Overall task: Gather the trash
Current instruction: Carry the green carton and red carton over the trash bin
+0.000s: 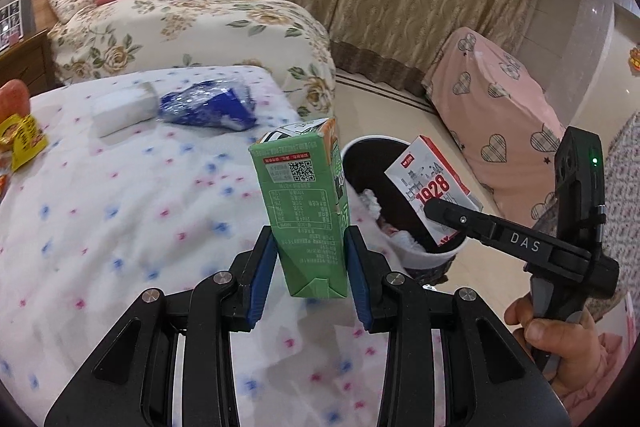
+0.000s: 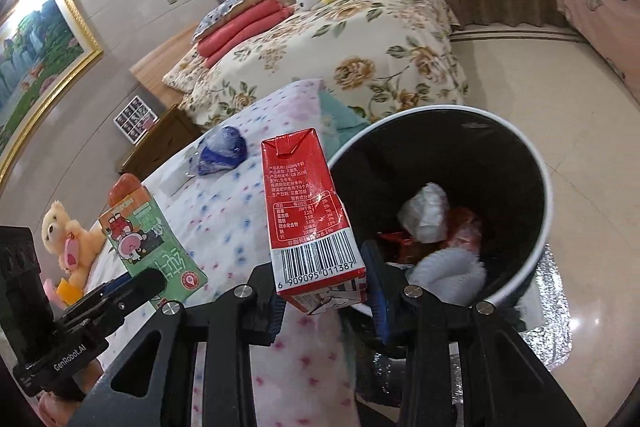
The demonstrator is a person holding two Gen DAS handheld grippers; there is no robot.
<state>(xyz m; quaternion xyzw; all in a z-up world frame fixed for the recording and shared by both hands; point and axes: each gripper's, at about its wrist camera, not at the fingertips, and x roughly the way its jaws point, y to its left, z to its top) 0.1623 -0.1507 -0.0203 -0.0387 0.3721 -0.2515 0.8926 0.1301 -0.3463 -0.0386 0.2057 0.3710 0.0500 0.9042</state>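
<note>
My left gripper [image 1: 311, 259] is shut on a green drink carton [image 1: 304, 203], held upright above the bed's edge, just left of the trash bin [image 1: 424, 257]. It also shows in the right wrist view [image 2: 152, 239]. My right gripper [image 2: 324, 291] is shut on a red and white milk carton [image 2: 310, 211], held at the near-left rim of the bin [image 2: 536, 163]; in the left wrist view this carton [image 1: 430, 183] hangs over the bin's mouth. The bin holds crumpled white paper [image 2: 426, 213] and other wrappers.
A blue crumpled bag [image 1: 208, 105] and a white packet [image 1: 120, 107] lie on the dotted bedspread [image 1: 120, 219]. Yellow snack wrappers [image 1: 20, 139] sit at the left edge. A teddy bear [image 2: 68, 235] lies on the bed. A floral bed [image 1: 200, 35] stands behind; a pink covered object [image 1: 496, 115] stands right.
</note>
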